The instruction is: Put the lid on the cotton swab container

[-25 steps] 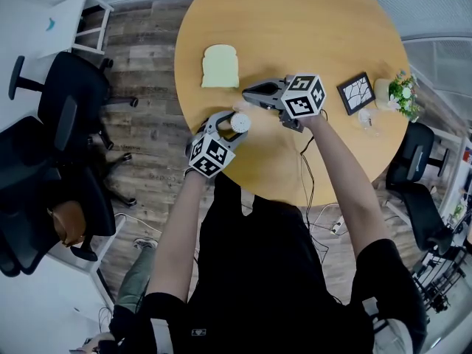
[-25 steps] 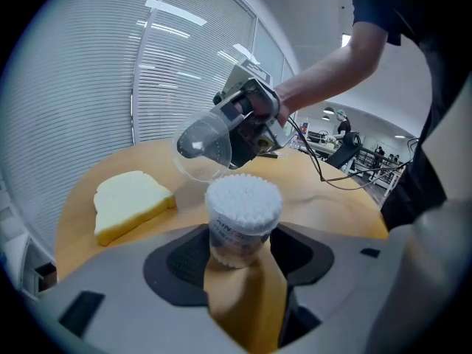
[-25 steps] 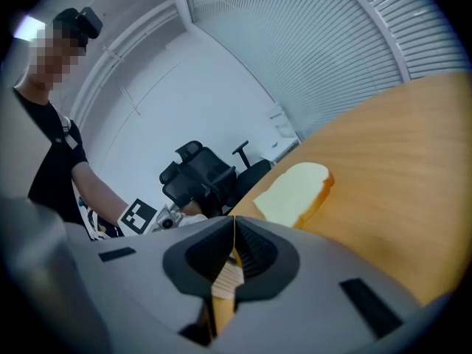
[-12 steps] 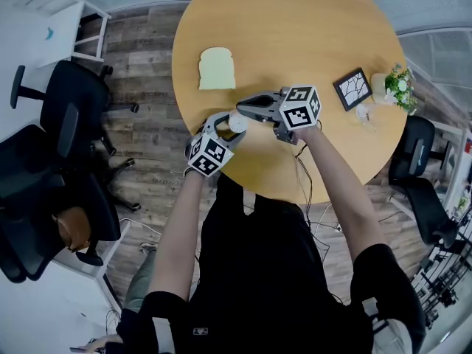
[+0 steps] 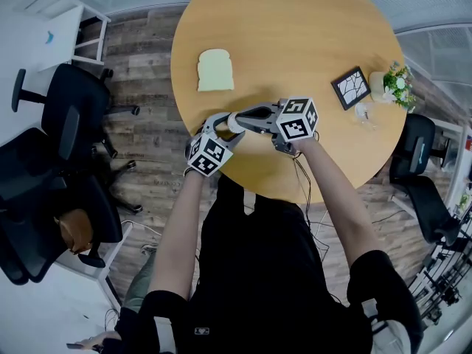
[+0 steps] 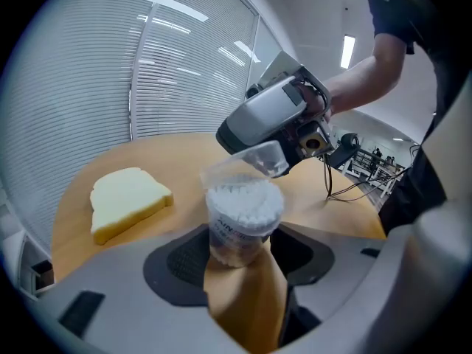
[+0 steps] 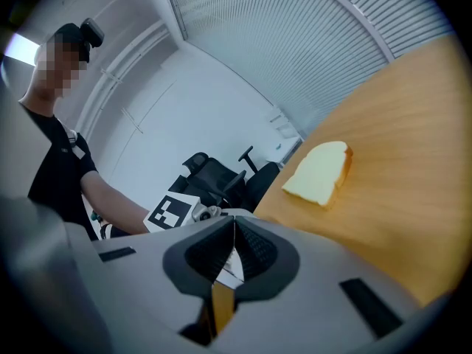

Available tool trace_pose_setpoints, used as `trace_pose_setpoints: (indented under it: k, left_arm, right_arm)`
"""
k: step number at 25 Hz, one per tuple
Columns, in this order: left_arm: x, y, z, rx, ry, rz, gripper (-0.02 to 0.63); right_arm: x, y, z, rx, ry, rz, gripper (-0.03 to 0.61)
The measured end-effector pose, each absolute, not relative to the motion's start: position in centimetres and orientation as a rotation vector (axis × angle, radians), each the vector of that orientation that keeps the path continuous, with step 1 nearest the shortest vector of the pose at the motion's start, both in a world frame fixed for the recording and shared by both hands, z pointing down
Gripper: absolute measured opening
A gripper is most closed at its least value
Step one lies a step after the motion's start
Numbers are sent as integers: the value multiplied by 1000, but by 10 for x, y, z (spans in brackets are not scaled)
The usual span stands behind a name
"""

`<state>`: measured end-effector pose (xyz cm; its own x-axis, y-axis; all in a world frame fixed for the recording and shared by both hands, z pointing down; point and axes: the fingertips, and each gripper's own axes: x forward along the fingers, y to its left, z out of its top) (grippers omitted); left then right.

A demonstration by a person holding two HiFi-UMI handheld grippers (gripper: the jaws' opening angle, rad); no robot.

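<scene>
In the left gripper view a clear round cotton swab container [image 6: 240, 211], full of white swabs, stands upright between my left gripper's [image 6: 237, 248] jaws, which are shut on it. Just above its open top hangs the clear plastic lid [image 6: 251, 162], tilted and overlapping the rim. It is held at one edge by my right gripper [image 6: 276, 124]. In the right gripper view that gripper [image 7: 233, 236] is shut on the lid's thin edge [image 7: 230, 265]. In the head view both grippers meet near the round wooden table's [image 5: 295, 35] front left edge, the right gripper [image 5: 239, 117] over the left gripper [image 5: 223, 126].
A slice of bread [image 5: 214, 70] lies on the table beyond the grippers. A small picture frame [image 5: 355, 88] and a potted plant [image 5: 394, 87] stand at the table's right edge. Black office chairs [image 5: 66, 102] stand on the wooden floor to the left.
My right gripper has moved left with the lid, from beside the container to over its top. The left gripper and container have stayed put.
</scene>
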<state>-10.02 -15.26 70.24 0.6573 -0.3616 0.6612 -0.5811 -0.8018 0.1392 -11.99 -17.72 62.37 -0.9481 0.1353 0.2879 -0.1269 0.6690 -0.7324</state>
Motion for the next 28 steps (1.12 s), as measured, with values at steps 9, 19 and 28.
trace_pose_setpoints:
  k: [9, 19, 28]
  left_arm:
    - [-100, -152, 703, 2532, -748, 911, 256]
    - [-100, -152, 703, 2534, -751, 911, 256]
    - [-100, -152, 704, 2536, -757, 914, 258]
  right_arm:
    - [-120, -157, 630, -11, -2517, 962, 5]
    - [-119, -143, 635, 49, -2500, 741, 5]
    - [-121, -139, 641, 93, -2510, 575, 5]
